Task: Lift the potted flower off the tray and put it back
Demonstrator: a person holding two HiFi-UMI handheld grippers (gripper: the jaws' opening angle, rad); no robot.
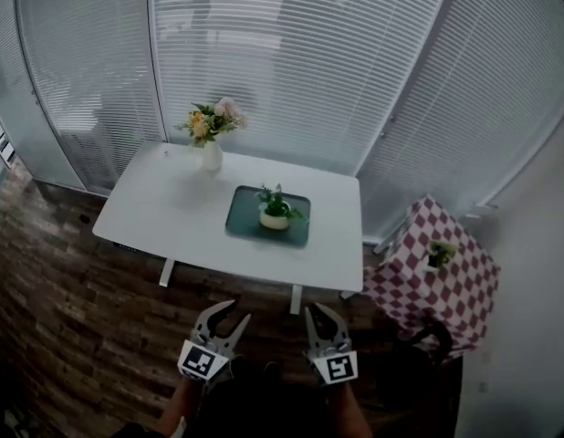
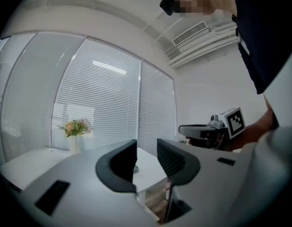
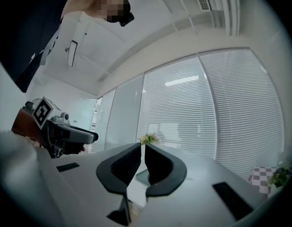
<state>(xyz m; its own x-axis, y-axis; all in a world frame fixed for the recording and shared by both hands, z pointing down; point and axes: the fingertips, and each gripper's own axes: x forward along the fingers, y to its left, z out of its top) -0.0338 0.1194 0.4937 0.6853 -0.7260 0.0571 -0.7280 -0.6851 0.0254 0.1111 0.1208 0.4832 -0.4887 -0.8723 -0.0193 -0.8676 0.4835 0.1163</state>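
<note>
The potted flower (image 1: 275, 212), green leaves in a pale pot, stands on a dark teal tray (image 1: 245, 222) on the white table (image 1: 163, 208). Both grippers are held low over the floor, well short of the table's near edge and apart from the pot. My left gripper (image 1: 236, 311) (image 2: 147, 148) has its jaws apart with nothing between them. My right gripper (image 1: 316, 310) (image 3: 142, 150) has its jaws nearly together, only a thin slit showing, and holds nothing. A corner of the tray (image 3: 142, 175) shows below the right jaws.
A white vase of peach and pink flowers (image 1: 212, 130) (image 2: 76, 129) stands at the table's far left. A pink checkered side table (image 1: 433, 281) with a small plant (image 1: 439, 254) stands to the right. Window blinds (image 1: 309, 53) close off the back; the floor is wood plank (image 1: 72, 318).
</note>
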